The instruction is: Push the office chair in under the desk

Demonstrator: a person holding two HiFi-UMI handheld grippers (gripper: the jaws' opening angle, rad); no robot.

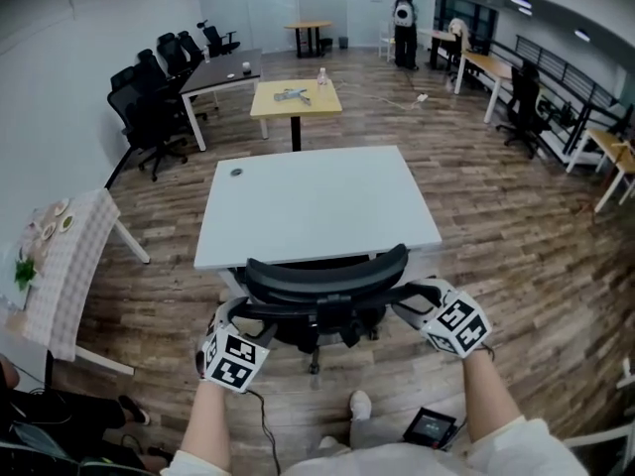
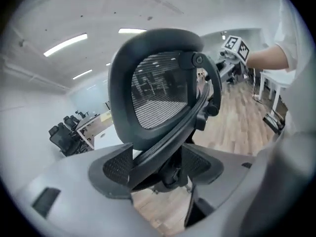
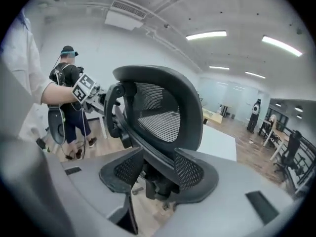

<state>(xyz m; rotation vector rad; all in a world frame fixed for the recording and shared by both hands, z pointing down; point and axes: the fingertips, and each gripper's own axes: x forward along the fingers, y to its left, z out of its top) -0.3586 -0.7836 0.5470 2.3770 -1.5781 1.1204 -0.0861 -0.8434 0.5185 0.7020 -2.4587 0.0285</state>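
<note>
Seen from overhead, both sets of fingertips are hard to pick out against the dark back of the office chair [image 1: 322,278]. The seat is hidden beneath the white desk [image 1: 317,206], with only a bit of the base [image 1: 316,350] showing. Up close, the left gripper [image 2: 160,159] has its fingers [image 2: 116,168] wide apart. The backrest rim [image 2: 168,132] crosses slantwise between them, and I cannot see both pads pressing on it. The right gripper [image 3: 158,168] holds its fingers [image 3: 191,174] narrower, and they look clamped on the rim, which fills the gap. Only the gripper views show the mesh back, with the other gripper's marker cube [image 2: 236,46] beyond it. The right one also shows a person [image 3: 66,100] in dark clothes standing behind.
</note>
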